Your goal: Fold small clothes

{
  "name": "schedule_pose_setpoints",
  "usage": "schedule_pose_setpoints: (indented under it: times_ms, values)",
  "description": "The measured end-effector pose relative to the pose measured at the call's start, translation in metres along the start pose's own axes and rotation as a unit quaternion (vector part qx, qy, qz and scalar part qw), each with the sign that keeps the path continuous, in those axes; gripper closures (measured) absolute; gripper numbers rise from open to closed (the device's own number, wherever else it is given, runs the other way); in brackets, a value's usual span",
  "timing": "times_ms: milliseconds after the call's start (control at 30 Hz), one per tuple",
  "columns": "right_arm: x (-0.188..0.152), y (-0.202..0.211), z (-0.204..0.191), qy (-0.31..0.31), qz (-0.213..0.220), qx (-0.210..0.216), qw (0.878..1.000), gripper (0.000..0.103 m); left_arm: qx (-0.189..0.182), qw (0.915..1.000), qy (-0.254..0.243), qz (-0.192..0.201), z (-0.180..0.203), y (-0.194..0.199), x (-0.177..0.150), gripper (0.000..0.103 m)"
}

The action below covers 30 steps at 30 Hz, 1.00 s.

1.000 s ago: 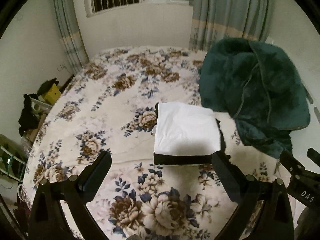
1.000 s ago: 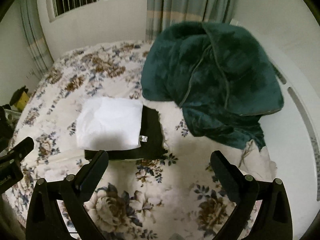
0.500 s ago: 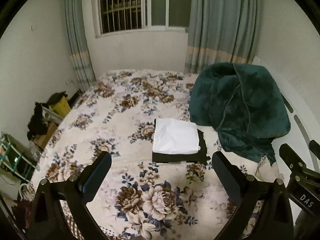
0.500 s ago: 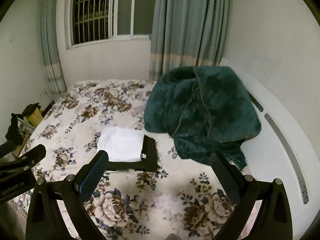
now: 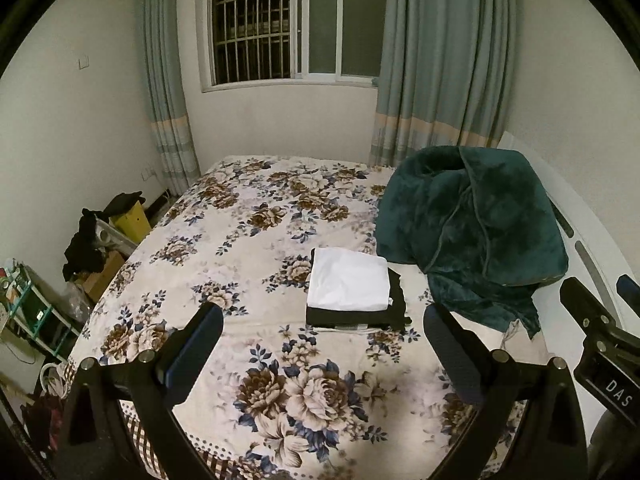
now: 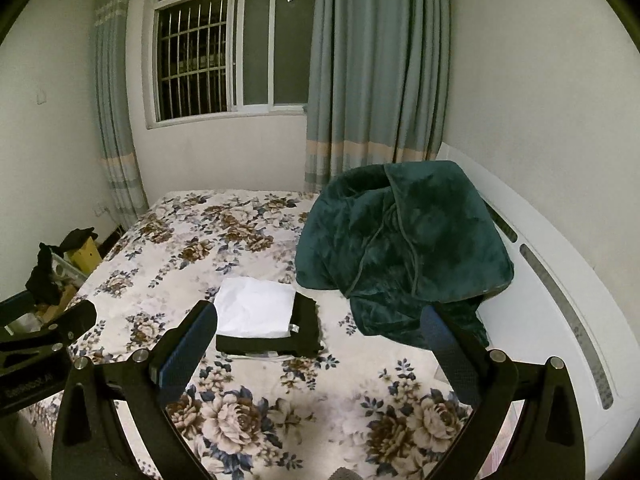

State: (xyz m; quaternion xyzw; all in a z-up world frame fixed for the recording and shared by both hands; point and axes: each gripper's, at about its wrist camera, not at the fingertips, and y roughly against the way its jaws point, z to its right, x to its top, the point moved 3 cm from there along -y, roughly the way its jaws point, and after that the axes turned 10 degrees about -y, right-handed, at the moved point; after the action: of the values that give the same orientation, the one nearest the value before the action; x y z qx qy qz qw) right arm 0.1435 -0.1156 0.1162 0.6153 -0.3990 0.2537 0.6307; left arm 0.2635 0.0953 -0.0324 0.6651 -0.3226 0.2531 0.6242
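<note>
Hovering over the near part of the floral bed (image 5: 248, 240), the left hand-held gripper (image 5: 322, 344) and the right hand-held gripper (image 6: 320, 340) both have fingers wide apart, empty. Farther on lies the folded white garment (image 5: 348, 282) on a folded black garment (image 5: 396, 304) — just beside the green blanket (image 5: 472, 224). Behind — curtains (image 5: 440, 52) and a barred window (image 5: 252, 20).

Folded white garment (image 6: 256, 307) lies atop black garment (image 6: 306, 330) on floral bedspread (image 6: 192, 248).
</note>
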Motion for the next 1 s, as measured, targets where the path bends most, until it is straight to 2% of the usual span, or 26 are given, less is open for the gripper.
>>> schedule_pose_setpoints:
  times_ms: [433,1000]
  values:
    - [0.004,0.015,0.002,0.005,0.000,0.006,1.000,0.000,0.010,0.9999,0.004,0.011,0.007,0.017,-0.002,0.000]
    - [0.024,-0.001,0.004,0.011,-0.004,0.023,1.000,0.000,0.023,0.9996,0.008,0.016,0.007,0.025,-0.001,0.000]
